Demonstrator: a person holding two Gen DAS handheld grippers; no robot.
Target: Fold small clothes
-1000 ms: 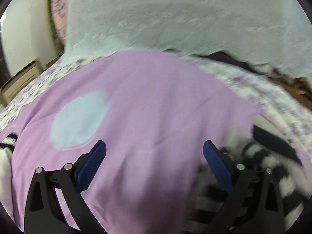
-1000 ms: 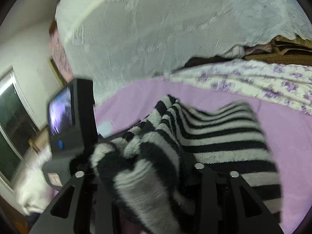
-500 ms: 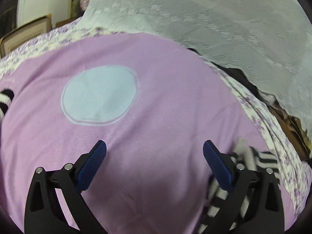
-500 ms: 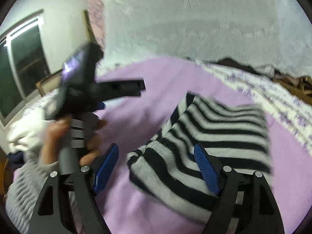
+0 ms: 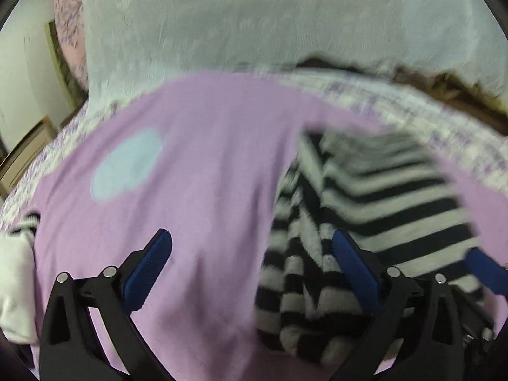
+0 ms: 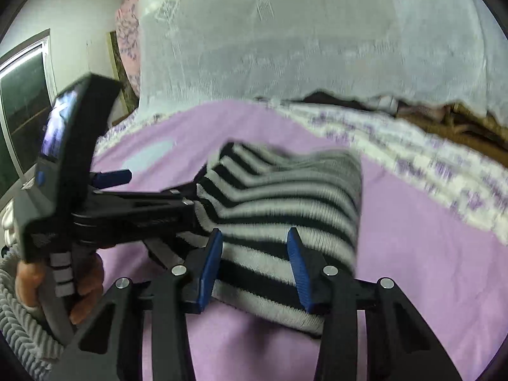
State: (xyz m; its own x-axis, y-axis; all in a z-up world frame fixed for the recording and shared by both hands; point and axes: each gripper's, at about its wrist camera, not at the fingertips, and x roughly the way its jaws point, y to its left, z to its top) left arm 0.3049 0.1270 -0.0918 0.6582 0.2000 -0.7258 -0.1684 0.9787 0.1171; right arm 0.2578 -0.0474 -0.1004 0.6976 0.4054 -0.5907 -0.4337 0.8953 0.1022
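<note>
A black-and-white striped knit garment (image 6: 285,203) lies folded on the purple sheet (image 6: 412,270). My right gripper (image 6: 254,270) is at its near edge. Its jaws are closing, and the blue pads (image 6: 209,273) stand on either side of a strip of the knit. My left gripper (image 5: 250,270) is open wide. Its right finger (image 5: 355,273) rests against the garment's (image 5: 381,209) left part, its left finger over bare sheet. In the right wrist view a hand (image 6: 85,285) holds the left gripper (image 6: 152,189) at the garment's left edge.
A pale blue round patch (image 5: 127,165) marks the purple sheet (image 5: 206,190). Floral bedding (image 5: 428,108) borders it at the back, under hanging white netting (image 5: 285,16). White clothes (image 5: 16,285) lie at the left. A window (image 6: 22,111) is far left.
The right gripper let go of the bunched garment, opened wide, then narrowed on its near edge. The garment now lies flat. The left gripper swung away and came back to its left side.
</note>
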